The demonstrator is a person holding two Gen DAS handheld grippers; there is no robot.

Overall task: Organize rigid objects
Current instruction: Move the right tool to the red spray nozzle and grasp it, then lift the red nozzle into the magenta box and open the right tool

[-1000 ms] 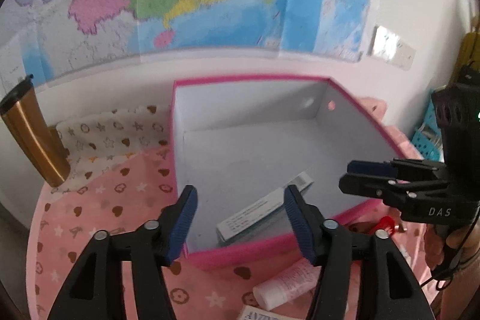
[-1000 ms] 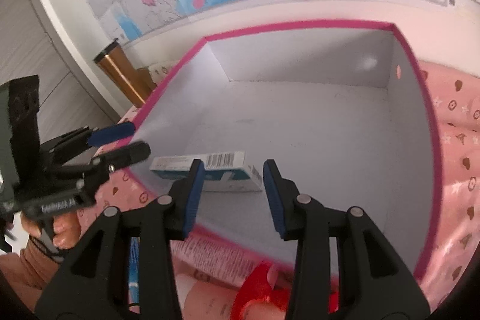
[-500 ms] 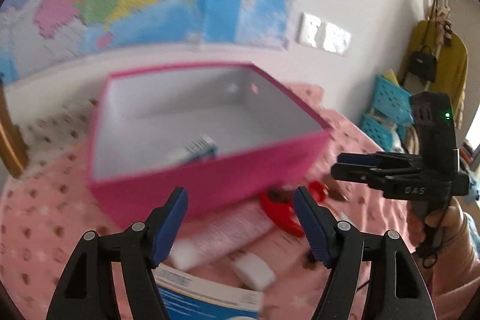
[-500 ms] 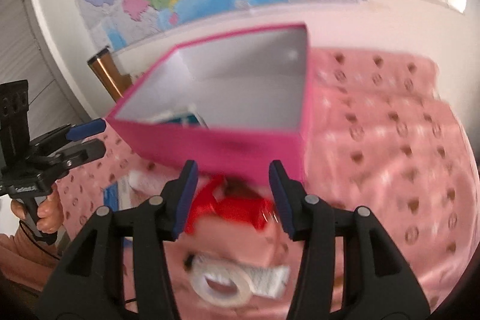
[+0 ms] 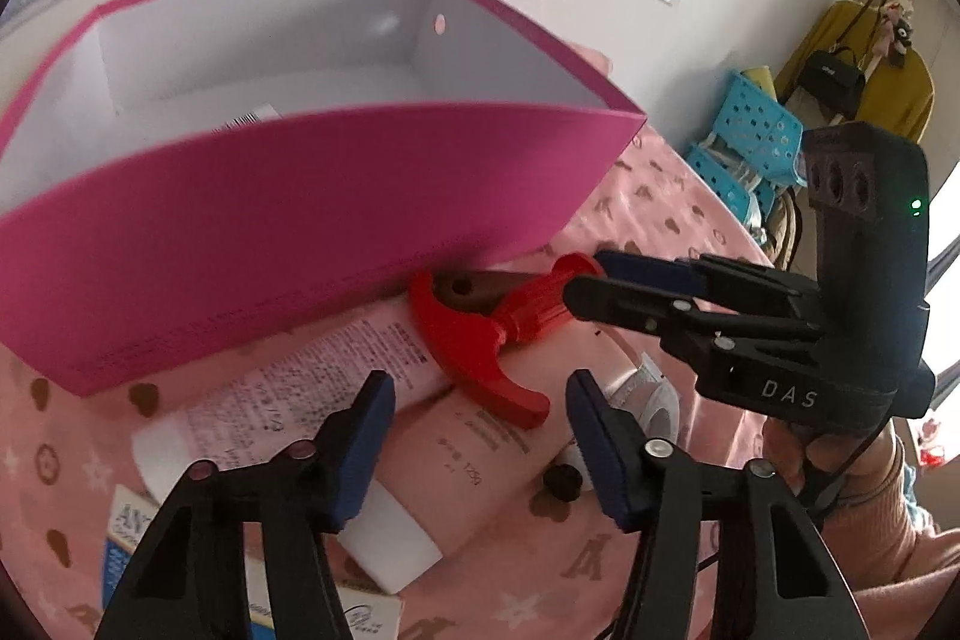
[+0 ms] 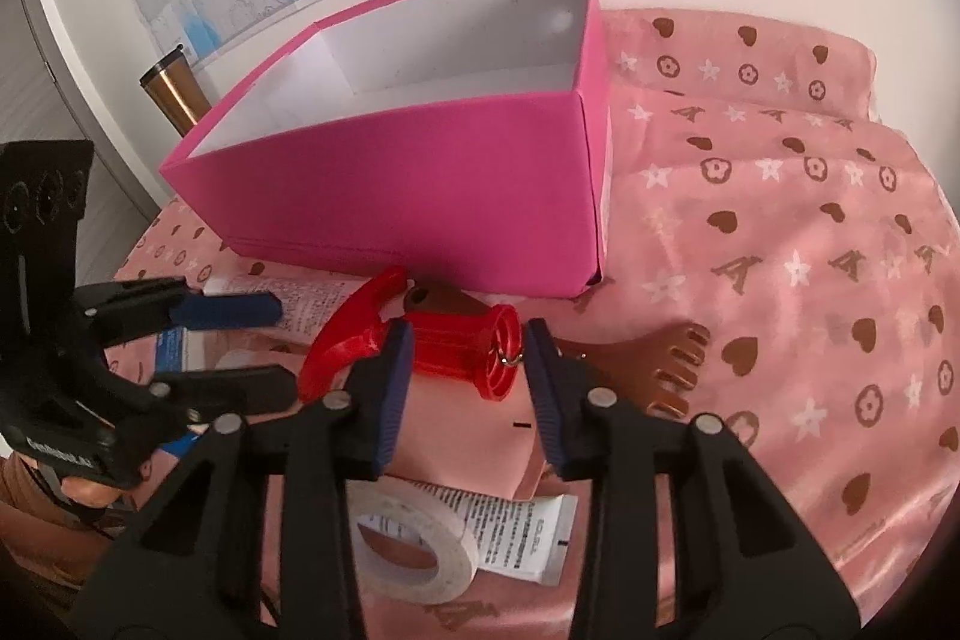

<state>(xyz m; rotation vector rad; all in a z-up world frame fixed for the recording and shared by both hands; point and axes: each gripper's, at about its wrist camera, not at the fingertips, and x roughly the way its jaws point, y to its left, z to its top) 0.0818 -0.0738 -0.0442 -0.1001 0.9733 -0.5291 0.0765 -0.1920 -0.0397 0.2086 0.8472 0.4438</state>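
A pink open box [image 5: 288, 220] [image 6: 420, 196] stands on the pink cloth; a small carton [image 5: 249, 117] lies inside it. In front of it lies a red Y-shaped tool [image 5: 480, 334] [image 6: 444, 340] across pink cosmetic tubes [image 5: 300, 382] [image 6: 474, 454], beside a tape roll [image 6: 414, 550] and a brown comb-like piece [image 6: 666, 364]. My left gripper [image 5: 480, 430] is open, low over the tubes. My right gripper [image 6: 468, 382] is open, its jaws on either side of the red tool's round end, apart from it. It also shows in the left wrist view [image 5: 582, 280].
A blue and white carton [image 5: 126, 538] lies at the near left. A bronze tumbler [image 6: 174, 91] stands behind the box by the wall. Blue baskets [image 5: 750, 142] and a chair with bags stand beyond the table's right edge.
Both grippers have pulled back from over the box and dropped toward the items in front of it. The right gripper has come up to the red tool.
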